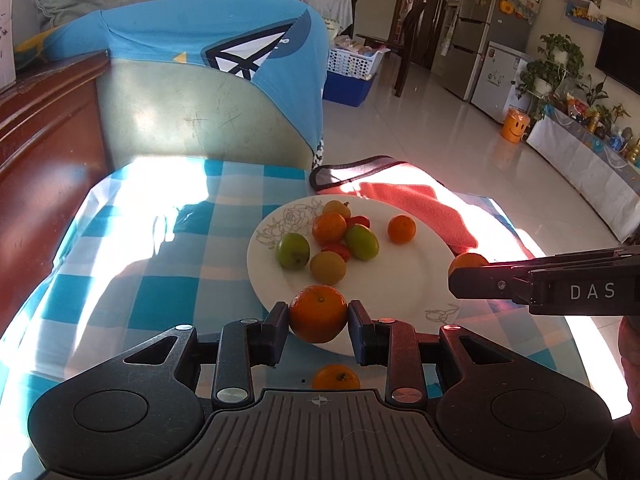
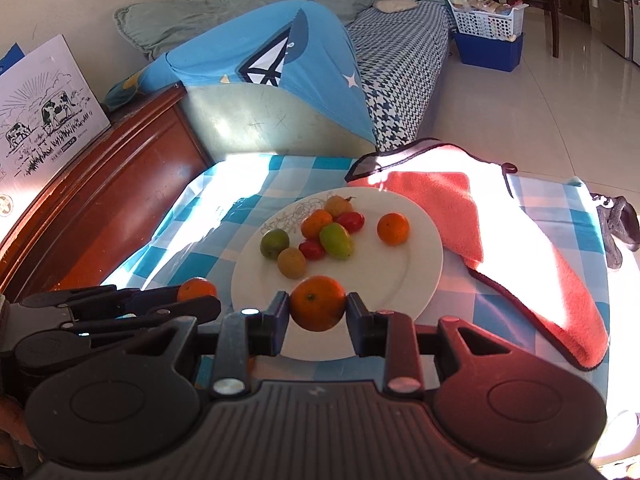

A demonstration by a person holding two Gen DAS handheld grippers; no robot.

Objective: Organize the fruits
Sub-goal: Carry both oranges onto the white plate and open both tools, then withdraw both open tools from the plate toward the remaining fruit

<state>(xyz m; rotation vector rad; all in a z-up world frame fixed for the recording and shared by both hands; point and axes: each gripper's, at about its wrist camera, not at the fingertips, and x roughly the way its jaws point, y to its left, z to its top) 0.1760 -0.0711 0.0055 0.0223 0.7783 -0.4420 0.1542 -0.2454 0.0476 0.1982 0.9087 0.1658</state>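
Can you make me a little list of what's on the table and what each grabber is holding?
surface: blue checked cloth
plate: white, holds two oranges, green and yellow-brown fruits, small red ones
left gripper: shut on an orange
right gripper: shut on another orange
loose orange: on the cloth
towel: pink, beside the plate
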